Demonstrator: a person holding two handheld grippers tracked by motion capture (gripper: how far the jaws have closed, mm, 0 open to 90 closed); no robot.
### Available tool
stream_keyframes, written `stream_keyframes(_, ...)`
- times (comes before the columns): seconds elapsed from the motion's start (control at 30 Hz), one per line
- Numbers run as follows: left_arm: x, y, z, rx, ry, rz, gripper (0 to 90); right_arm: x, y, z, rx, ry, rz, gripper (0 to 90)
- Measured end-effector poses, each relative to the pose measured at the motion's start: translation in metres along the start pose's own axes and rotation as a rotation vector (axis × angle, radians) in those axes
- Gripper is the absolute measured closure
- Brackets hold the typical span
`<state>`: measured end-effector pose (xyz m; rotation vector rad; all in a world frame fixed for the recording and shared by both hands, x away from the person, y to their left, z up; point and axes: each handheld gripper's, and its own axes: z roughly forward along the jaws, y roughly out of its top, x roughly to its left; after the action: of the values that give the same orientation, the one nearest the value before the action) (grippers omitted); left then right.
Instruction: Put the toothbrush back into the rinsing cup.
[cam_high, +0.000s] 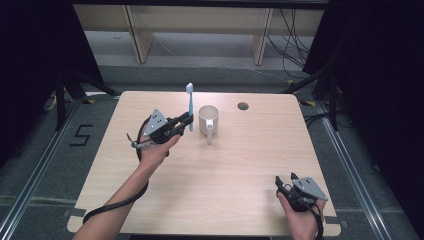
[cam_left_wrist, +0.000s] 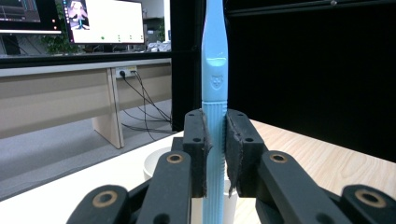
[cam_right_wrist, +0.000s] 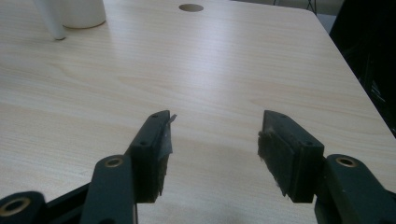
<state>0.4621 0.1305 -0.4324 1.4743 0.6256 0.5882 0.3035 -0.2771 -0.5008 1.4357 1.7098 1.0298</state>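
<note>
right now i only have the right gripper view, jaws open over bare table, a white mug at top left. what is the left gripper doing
Observer: The left gripper is shut on a blue toothbrush, held upright, head up.
Operator: where is that relative to the mug
Observer: In the high view the toothbrush stands just left of the mug, beside it and not inside it.
Operator: which way does the mug handle face
Observer: Toward the person's side of the table.
Operator: and where am i on the table
Observer: The right gripper sits at the near right corner, far from the mug.
</note>
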Motion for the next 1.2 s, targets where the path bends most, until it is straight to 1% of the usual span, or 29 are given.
stream_keyframes(0.03, 0.000, 0.000, 0.000, 0.000, 0.000, 0.000, 78.7, 0.000, 0.000, 0.000, 0.000, 0.000, 0.000, 44.4)
stream_keyframes(0.1, 0.000, -0.001, 0.002, -0.004, -0.006, -0.003, 78.7, -0.003, 0.001, 0.001, -0.019, -0.006, -0.050, 44.4)
stream_keyframes(0.13, 0.000, -0.001, 0.003, -0.007, -0.007, -0.004, 78.7, 0.000, 0.000, 0.000, -0.002, -0.001, -0.005, 44.4)
stream_keyframes(0.2, 0.000, -0.001, 0.004, -0.009, -0.007, -0.005, 78.6, 0.000, 0.000, 0.000, -0.002, -0.002, -0.003, 44.4)
stream_keyframes(0.37, 0.000, 0.000, 0.006, -0.017, -0.008, -0.006, 78.7, 0.000, 0.000, 0.000, -0.002, -0.002, -0.004, 44.4)
stream_keyframes(0.4, 0.000, 0.000, 0.006, -0.017, -0.008, -0.006, 78.7, -0.001, 0.000, 0.000, -0.005, -0.003, -0.014, 44.3)
stream_keyframes(0.43, 0.000, 0.000, 0.007, -0.019, -0.008, -0.008, 78.7, 0.000, 0.000, 0.000, -0.002, -0.002, -0.004, 44.4)
stream_keyframes(0.8, -0.001, 0.000, 0.012, -0.022, -0.005, -0.004, 78.6, -0.001, 0.000, -0.001, -0.006, -0.006, -0.007, 44.4)
stream_keyframes(0.83, -0.001, 0.000, 0.013, -0.020, -0.006, -0.002, 78.6, -0.003, 0.000, 0.000, -0.019, 0.001, -0.032, 44.3)
stream_keyframes(0.87, -0.001, 0.000, 0.013, -0.020, -0.006, -0.002, 78.6, -0.003, 0.000, 0.000, -0.018, 0.000, -0.037, 44.4)
stream_keyframes(0.9, -0.002, 0.000, 0.014, -0.019, -0.007, -0.002, 78.7, -0.003, 0.000, 0.000, -0.018, 0.006, -0.033, 44.4)
stream_keyframes(1.2, -0.004, 0.002, 0.019, -0.024, -0.011, 0.000, 78.6, -0.003, 0.000, 0.000, -0.018, 0.001, -0.033, 44.3)
